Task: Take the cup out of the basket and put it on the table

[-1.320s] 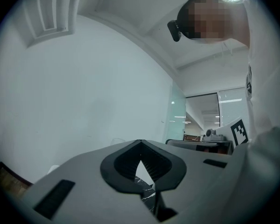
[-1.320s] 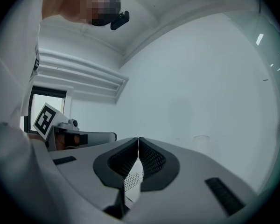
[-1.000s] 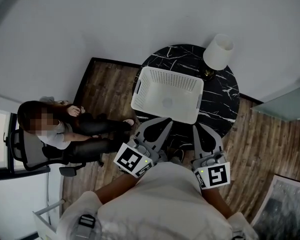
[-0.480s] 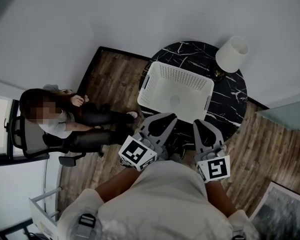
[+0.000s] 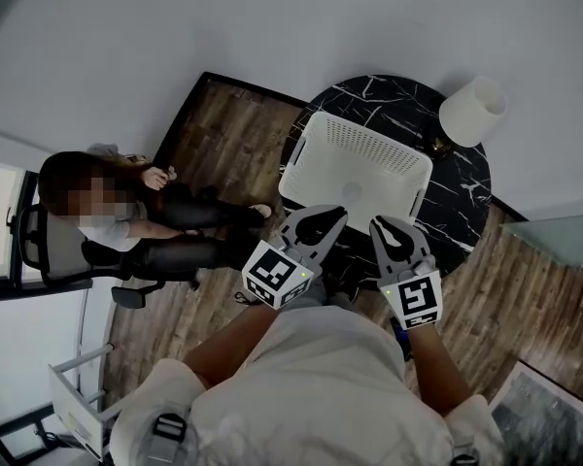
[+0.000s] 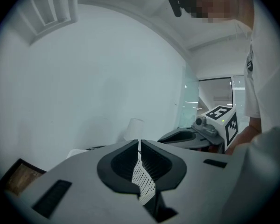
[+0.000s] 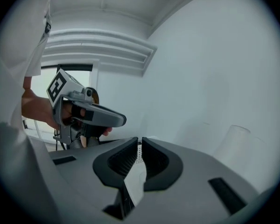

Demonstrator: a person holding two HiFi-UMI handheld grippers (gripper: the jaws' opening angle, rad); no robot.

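- Both grippers have crept forward over the last second and now sit at the near rim of the basket (image 5: pixel 369 139); a second ago they hung a little short of it.
- Left gripper (image 5: pixel 330 216): jaws drawn almost together, only a thin slit between them. White mesh from the basket shows through that slit. I can't tell whether the tips touch the wall.
- Right gripper (image 5: pixel 384 226): jaws equally narrow. Plain white basket wall, with a few holes at the top, fills the gap. Neither one holds anything.
- The two grippers lie side by side, close but apart, with their marker cubes toward the person holding them.
- Cup (image 5: pixel 353 194): a pale round shape down inside the basket, near the wall closest to the grippers. It is faint, so I can't make out more.
- The basket stands on a round black marble table (image 5: pixel 389 95) and covers much of its top.
- A white lamp (image 5: pixel 471 110) stands just beyond the basket's far right corner.
- Well off to the basket's left, a person (image 5: pixel 107 231) sits on a chair (image 5: pixel 39 250), legs stretched toward the table over a wood floor (image 5: pixel 223 144).
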